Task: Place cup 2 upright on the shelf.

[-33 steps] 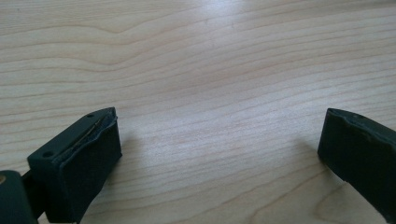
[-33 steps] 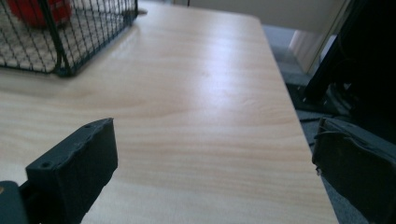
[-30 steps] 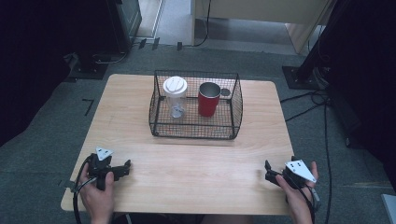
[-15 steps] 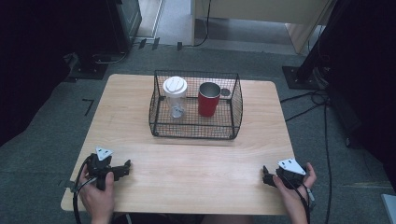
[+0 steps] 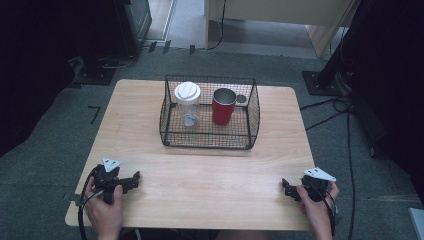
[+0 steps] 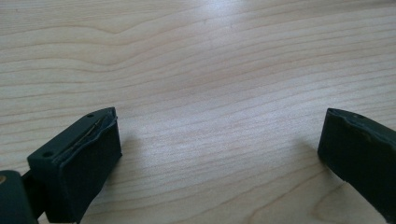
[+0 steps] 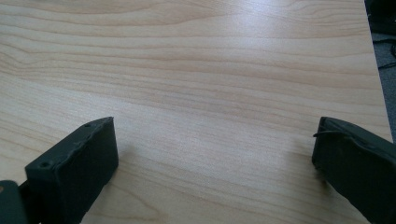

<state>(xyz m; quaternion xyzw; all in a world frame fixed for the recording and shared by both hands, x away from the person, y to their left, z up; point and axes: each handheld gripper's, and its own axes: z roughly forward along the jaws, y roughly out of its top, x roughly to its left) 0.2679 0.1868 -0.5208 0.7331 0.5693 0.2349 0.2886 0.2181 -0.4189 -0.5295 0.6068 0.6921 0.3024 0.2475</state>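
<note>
Since a second ago my right tool (image 5: 290, 190) has slid a bit lower toward the bottom right table (image 5: 210, 185) edge; left tool (image 5: 131, 180) hasn't budged at bottom left. Reads as settling at rest, no reach begun. Both tools spread wide, nothing between the jaws, just bare wood under them. Wire basket (image 5: 209, 141) sits upper centre, well apart, holding the white-lidded cup (image 5: 187, 102) and red cup (image 5: 223, 106) upright side by side. Right tool is near the table's right and bottom edges; wide open wood between tools and basket for moving up-frame
</note>
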